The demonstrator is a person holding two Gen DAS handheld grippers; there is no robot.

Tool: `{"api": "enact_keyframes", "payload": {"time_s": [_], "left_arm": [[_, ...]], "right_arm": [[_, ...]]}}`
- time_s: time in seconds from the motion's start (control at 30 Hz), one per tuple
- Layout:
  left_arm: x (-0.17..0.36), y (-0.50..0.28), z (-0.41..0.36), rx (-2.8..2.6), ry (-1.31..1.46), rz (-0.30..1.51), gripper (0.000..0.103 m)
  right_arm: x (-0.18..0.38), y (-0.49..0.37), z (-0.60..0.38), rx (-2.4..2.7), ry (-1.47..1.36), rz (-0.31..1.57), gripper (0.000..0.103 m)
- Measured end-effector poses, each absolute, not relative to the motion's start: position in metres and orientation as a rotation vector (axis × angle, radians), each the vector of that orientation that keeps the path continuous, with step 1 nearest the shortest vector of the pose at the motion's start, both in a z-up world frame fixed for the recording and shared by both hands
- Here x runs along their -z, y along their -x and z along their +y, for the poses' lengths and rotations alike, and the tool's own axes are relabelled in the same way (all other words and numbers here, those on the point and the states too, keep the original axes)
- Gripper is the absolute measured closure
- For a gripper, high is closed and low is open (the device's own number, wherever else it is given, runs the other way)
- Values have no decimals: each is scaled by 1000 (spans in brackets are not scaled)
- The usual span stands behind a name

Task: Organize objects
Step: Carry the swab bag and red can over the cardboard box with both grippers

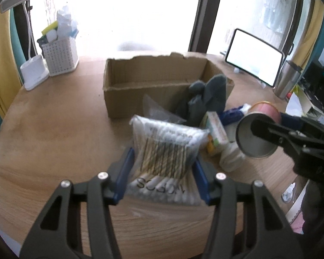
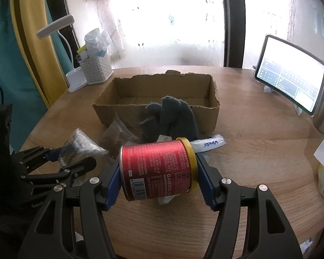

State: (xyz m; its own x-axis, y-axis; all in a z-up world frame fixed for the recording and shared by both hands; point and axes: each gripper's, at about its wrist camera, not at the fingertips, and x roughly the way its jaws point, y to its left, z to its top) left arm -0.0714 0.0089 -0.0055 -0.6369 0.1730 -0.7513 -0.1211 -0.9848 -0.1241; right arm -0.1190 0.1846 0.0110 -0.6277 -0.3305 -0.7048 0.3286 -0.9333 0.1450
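Risk one: the bag of cotton swabs (image 1: 166, 151) is soft and slippery; the left gripper (image 1: 162, 172) pinches it by its sides only, so the film may slide out between the fingers if it is swung toward the cardboard box (image 1: 144, 82). Risk two: the red can (image 2: 157, 168) lies sideways in the right gripper (image 2: 159, 172), clamped end to end on lid and base; a loosened squeeze would likely let it roll or drop onto the pile below. Risk three: both loads converge on one box, and the grey gloves (image 2: 172, 116) drape over its near wall, so a snag or collision is possible.

Pose: both grippers are level above the table (image 2: 259, 151), pointing toward the box at frame centre; the left shows at the lower left of the right wrist view.
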Motion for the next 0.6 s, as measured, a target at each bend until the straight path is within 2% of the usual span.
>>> {"api": "enact_keyframes", "payload": {"time_s": [0.6], "left_arm": [[-29,80,21,-2759,1171,-110,49]], "right_arm": [[-27,130,199,2561,-1062,4,38]]}}
